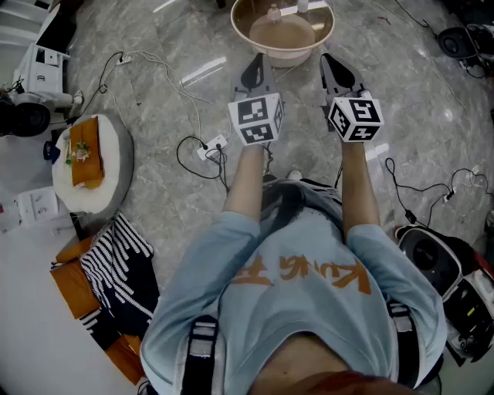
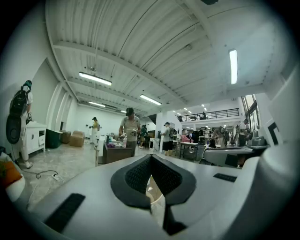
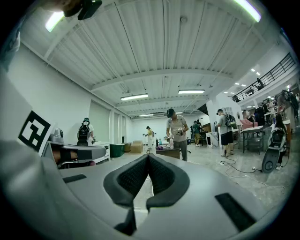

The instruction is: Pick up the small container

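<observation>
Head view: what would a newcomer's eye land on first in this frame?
The left gripper and right gripper dominate the middle, held out side by side in front of the person, both with jaws shut and empty. Just beyond their tips sits a round beige table with a small container on it. At far left, an orange item lies on a round white stand.

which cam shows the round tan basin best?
Head view: the basin shows its rim and tan inside from above, far edge cropped. Left gripper view gives at most a pale sliver below the jaws; right gripper view looks across the room, no basin.
</observation>
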### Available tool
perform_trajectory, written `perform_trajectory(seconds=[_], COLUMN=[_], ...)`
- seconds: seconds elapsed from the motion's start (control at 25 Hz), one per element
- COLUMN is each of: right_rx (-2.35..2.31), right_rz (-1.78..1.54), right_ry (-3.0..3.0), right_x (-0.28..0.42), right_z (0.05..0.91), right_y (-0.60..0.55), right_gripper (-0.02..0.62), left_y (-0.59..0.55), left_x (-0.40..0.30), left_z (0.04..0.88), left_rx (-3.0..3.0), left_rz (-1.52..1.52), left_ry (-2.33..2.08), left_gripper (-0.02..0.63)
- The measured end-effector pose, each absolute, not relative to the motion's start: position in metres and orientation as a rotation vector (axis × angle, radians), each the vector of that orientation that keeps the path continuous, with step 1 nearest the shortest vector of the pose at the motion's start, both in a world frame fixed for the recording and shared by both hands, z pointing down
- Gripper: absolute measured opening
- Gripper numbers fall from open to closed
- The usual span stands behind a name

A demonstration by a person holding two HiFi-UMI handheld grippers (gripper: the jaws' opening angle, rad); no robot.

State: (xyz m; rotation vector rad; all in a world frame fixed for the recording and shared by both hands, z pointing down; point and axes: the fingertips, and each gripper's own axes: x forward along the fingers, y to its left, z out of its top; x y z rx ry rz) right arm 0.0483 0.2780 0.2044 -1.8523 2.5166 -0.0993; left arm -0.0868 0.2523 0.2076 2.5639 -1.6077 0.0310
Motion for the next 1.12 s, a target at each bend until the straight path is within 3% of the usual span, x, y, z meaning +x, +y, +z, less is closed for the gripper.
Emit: perform_trajectory(seconds=[1.12], right_rx=[-1.756], right_rz=[-0.254], right_ry=[2.331], right_x=[0.121], right_z=[0.193], right_y=[0.271], right_gripper=[0.012], left_y=[0.257], left_x=[-0.100], left_z=[0.191], left_rx=[2.474], left_rz=[-0.004], left_ry=[-1.779], left_gripper=[0.023])
